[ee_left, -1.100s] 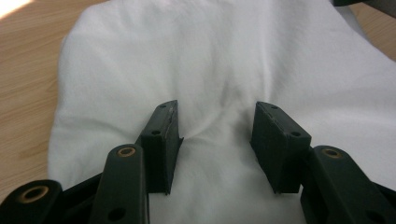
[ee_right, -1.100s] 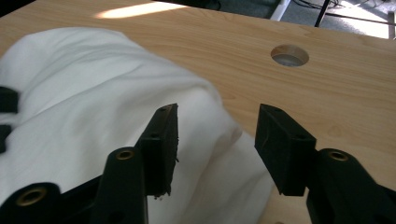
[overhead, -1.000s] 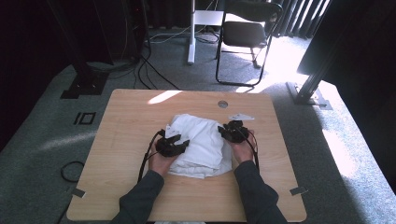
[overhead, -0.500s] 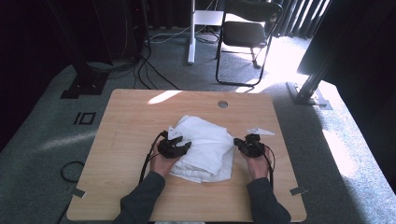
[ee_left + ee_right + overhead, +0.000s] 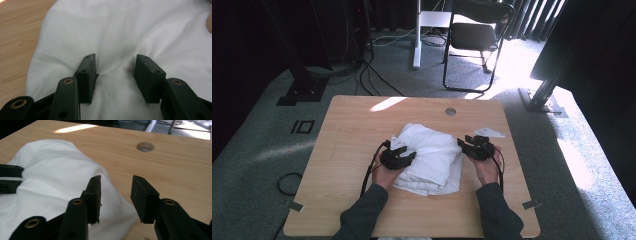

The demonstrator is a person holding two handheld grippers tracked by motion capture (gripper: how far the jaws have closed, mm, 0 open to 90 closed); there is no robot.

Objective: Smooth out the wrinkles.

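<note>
A white towel [image 5: 432,155] lies folded in the middle of the wooden table [image 5: 352,130]. My left gripper [image 5: 409,156] rests on the towel's left part. In the left gripper view its jaws [image 5: 115,56] stand apart, tips down on the cloth [image 5: 125,30], with only a shallow wrinkle between them. My right gripper [image 5: 460,144] hovers at the towel's right edge, pointing left. Its jaws [image 5: 116,178] have just been opening and hold nothing; the towel [image 5: 50,170] lies below and left of them. The left gripper's jaws [image 5: 7,177] show at that view's left edge.
A round cable hole [image 5: 450,111] sits near the table's far edge, and a small white paper [image 5: 488,132] lies behind the right gripper. Beyond the table stand a folding chair [image 5: 472,35] and a white post, with cables on the carpet.
The right gripper has moved right and toward the person, off the towel's far right corner to its right edge, and its jaws have opened. The left gripper stayed put.
</note>
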